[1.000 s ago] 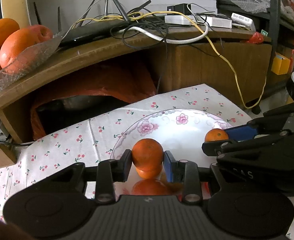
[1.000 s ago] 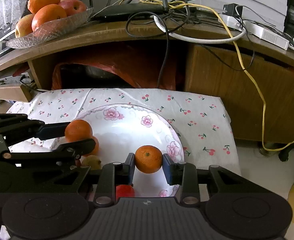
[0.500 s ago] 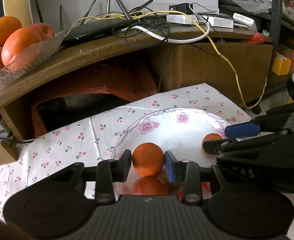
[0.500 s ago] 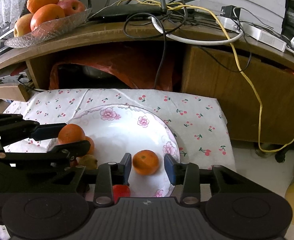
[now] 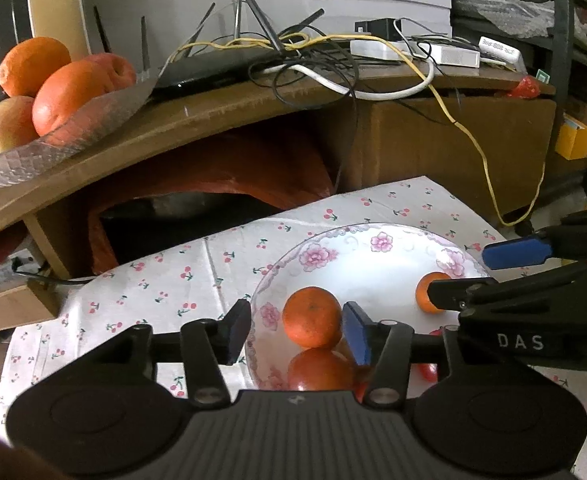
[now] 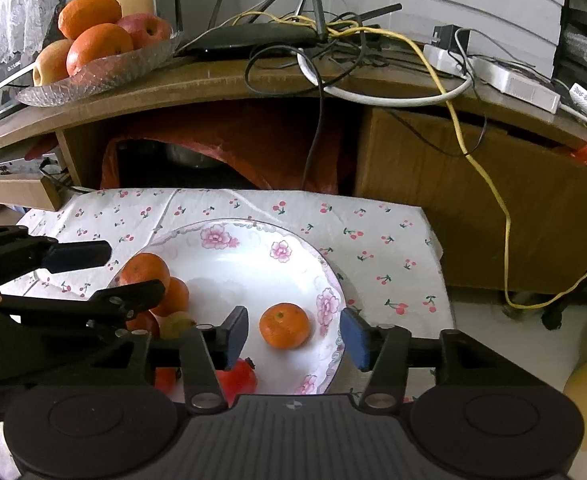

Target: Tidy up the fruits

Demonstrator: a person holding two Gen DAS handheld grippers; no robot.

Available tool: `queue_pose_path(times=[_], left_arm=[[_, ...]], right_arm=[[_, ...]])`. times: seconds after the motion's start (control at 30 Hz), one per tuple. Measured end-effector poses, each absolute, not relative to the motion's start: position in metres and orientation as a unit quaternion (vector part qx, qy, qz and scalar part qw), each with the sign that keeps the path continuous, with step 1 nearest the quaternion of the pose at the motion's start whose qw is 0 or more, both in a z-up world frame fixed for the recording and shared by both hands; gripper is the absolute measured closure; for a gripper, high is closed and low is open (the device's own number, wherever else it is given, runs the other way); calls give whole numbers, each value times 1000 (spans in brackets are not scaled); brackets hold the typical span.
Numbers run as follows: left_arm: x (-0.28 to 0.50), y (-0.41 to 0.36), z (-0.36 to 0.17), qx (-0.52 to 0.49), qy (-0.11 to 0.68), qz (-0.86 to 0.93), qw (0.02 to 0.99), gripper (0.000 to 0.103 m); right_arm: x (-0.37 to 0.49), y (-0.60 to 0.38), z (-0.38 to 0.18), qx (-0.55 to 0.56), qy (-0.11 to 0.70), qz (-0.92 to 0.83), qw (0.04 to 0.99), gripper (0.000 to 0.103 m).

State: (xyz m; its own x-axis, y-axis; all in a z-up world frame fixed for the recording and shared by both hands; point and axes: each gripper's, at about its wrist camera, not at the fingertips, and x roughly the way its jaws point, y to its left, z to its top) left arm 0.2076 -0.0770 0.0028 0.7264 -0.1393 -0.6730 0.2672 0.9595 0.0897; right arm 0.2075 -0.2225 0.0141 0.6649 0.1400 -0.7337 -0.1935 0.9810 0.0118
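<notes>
A white flowered plate (image 5: 377, 264) (image 6: 229, 264) sits on a cherry-print cloth. My left gripper (image 5: 297, 330) is open, with a tangerine (image 5: 311, 317) loose between its fingers, resting on other fruit in the plate. My right gripper (image 6: 293, 334) is open around a second tangerine (image 6: 284, 325) that lies on the plate near its right rim; this one also shows in the left wrist view (image 5: 427, 292). More tangerines (image 6: 157, 280), a yellowish fruit (image 6: 177, 323) and a red fruit (image 6: 235, 376) lie at the plate's left and front.
A glass dish (image 6: 93, 76) of oranges and apples stands on the wooden shelf (image 6: 253, 84) behind, beside a router and tangled cables (image 6: 333, 40). A red bag (image 6: 229, 148) fills the space under the shelf. A wooden cabinet (image 6: 473, 200) stands at the right.
Both grippers have opened. Each tangerine was gripped a second ago and now lies free on the plate. Both grippers have pulled back a little.
</notes>
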Motion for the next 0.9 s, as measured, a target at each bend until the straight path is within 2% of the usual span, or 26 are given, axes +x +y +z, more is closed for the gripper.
queue_pose_path(times=[0.37, 0.6, 0.8, 0.9], left_arm=[[198, -74, 10, 86, 349, -101, 928, 35], [190, -67, 15, 77, 345, -81, 932, 16], [180, -64, 17, 72, 342, -68, 935, 4], [175, -65, 19, 75, 337, -65, 936, 2]], right_arm=[[197, -227, 22, -33, 392, 85, 915, 42], [189, -231, 28, -27, 386, 82, 919, 39], [183, -232, 30, -27, 385, 77, 919, 37], [180, -231, 31, -29, 383, 76, 920, 36]])
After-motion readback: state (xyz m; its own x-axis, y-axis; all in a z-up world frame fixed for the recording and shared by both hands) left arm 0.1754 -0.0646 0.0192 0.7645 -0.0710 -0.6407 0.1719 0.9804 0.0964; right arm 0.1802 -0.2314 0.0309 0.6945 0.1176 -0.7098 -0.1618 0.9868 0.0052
